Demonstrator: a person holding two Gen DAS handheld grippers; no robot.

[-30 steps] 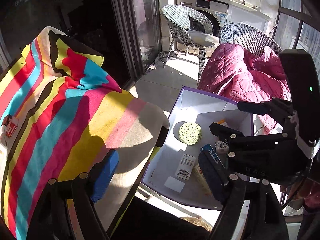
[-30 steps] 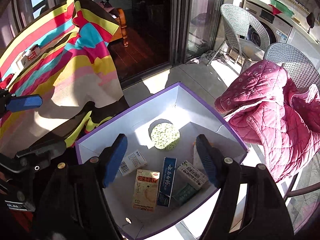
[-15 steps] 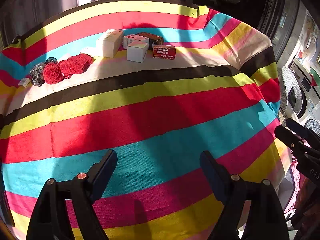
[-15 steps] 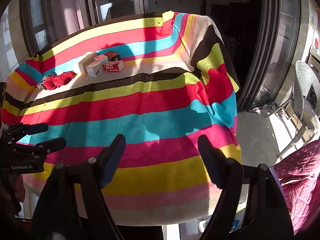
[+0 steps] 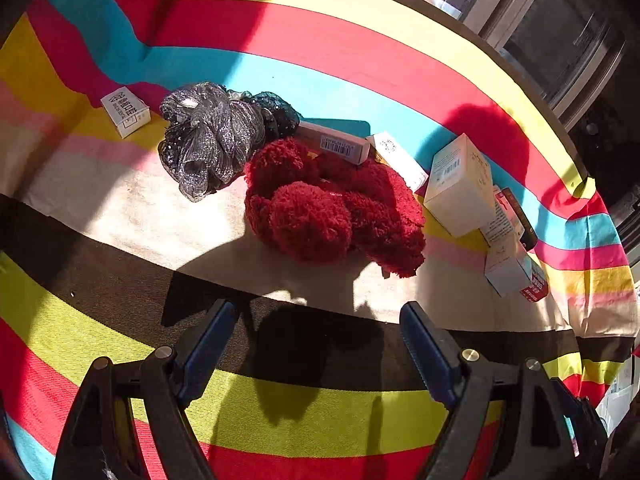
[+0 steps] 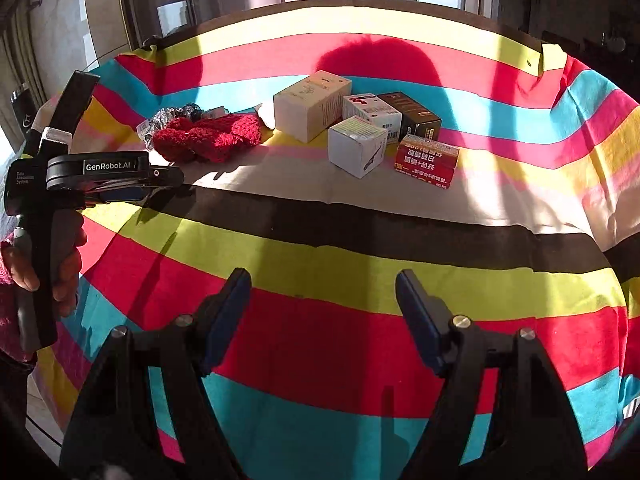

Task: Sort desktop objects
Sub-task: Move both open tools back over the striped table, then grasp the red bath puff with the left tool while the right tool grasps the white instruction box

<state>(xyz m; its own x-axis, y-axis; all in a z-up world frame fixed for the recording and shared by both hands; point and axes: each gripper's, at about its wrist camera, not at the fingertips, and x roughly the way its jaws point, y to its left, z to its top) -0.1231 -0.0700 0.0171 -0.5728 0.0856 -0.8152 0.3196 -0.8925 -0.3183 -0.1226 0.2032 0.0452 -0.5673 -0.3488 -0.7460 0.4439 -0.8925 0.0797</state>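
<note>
The red fuzzy knit item (image 5: 340, 212) lies on the cream band of the striped tablecloth (image 5: 280, 412), ahead of the left gripper (image 5: 316, 344) and apart from its blue pads, which hover over the dark stripe. That gripper tilts downward; its jaws stand wide with nothing between them. Touching the knit on its left is a silvery glitter mesh bundle (image 5: 212, 140), and behind it lie a flat carton with a barcode (image 5: 336, 144) and a small white box with dark printing (image 5: 126, 111) farther left, well apart. To the right a tall cream box (image 5: 460, 188) leans beside smaller cartons.

In the right wrist view, the right gripper (image 6: 322, 316) also points down at the cloth over the red and yellow stripes, its jaws released and empty. The box cluster sits well ahead of it: the cream box (image 6: 312, 110), a white cube box (image 6: 357, 146), a white box with red print (image 6: 372, 112), a black box (image 6: 412, 114) and a red box with white Chinese characters (image 6: 426, 160). At the left edge a hand (image 6: 60, 268) grips the left gripper's handle, whose body reads "GenRobot.AI".
</note>
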